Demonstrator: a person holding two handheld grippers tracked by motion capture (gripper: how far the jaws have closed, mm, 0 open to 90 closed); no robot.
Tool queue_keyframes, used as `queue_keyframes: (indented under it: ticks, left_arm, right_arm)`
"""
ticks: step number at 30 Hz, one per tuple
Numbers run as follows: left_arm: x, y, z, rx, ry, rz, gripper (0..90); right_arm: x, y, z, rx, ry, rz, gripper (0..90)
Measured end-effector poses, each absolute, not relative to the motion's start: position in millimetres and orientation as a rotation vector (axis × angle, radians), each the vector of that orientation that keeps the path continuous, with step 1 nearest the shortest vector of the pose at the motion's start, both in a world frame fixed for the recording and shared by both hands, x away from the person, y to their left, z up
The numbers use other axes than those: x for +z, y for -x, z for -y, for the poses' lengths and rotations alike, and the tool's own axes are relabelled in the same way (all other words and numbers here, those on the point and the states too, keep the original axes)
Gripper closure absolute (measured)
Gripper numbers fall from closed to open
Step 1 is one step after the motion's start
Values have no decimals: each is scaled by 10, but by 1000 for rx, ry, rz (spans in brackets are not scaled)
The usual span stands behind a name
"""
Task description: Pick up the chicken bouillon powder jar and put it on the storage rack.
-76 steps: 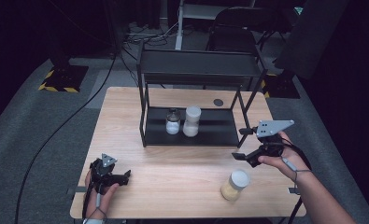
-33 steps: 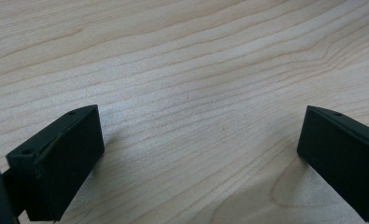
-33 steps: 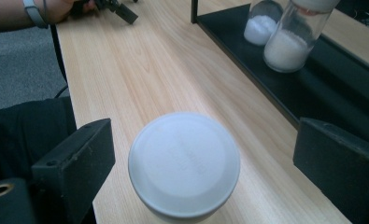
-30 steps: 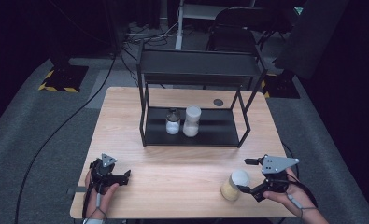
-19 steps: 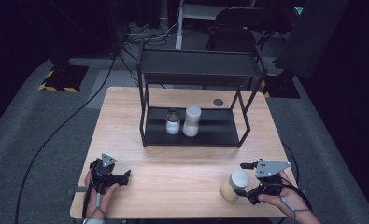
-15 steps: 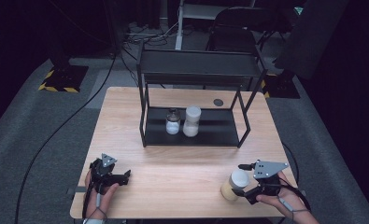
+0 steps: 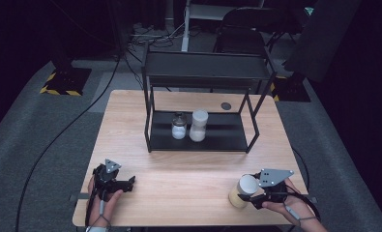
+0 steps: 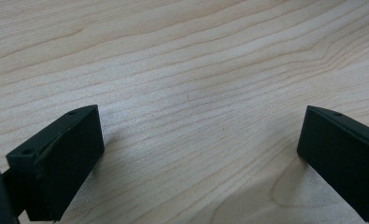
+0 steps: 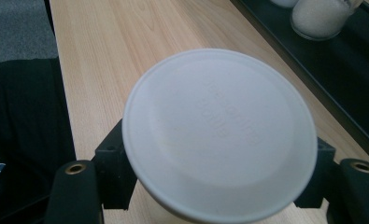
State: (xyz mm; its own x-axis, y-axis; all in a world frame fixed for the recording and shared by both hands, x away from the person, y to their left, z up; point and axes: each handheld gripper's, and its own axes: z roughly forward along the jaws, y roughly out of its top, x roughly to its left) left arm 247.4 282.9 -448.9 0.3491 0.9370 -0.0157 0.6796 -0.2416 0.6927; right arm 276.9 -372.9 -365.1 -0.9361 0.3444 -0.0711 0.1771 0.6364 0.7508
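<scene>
Since the earlier frames the right gripper [image 7: 250,197] has come down from beside the rack to the near right corner of the light wooden table [image 7: 188,179], and its jaws have just been closing, with the white-lidded cylindrical jar of pale yellow contents [image 7: 241,191] between them. Right gripper's jaws now pinch that jar on either side below its lid; in the right gripper view the round white lid [image 9: 219,133] sits directly over the jaws, black pads touching the body left and right. Jar stands upright on the table, immediately ahead of the right hand [image 7: 290,205]. Left gripper [image 7: 125,182] unchanged in position at the near left corner: jaws spread wide, nothing between them, bare wood grain beneath in the left gripper view. Well beyond both tools stands the black metal two-tier rack [image 7: 203,72]; on its lower shelf a small clear jar with dark lid [image 7: 179,126] and, just beside it, a taller white-capped jar of white grains [image 7: 198,125].
</scene>
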Motion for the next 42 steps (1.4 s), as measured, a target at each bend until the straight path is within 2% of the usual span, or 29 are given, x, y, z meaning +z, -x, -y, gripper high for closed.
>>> queue_keyframes:
  ticks: [14,31,42]
  left_arm:
    - [-4489,-2475,-2829,547,-2007,-1404,5]
    - [-4490,-2474,-2829,547,-2007,-1404,5]
    - [-4489,-2475,-2828,547,-2006,-1405,5]
  right_arm:
    - [-3534,-2814,3724,1196,-421,-2659,336]
    - [-3083,-2971,3716,1192,-390,-2615,336]
    - [-2903,-3203,3698,1209,-391,-2600,336]
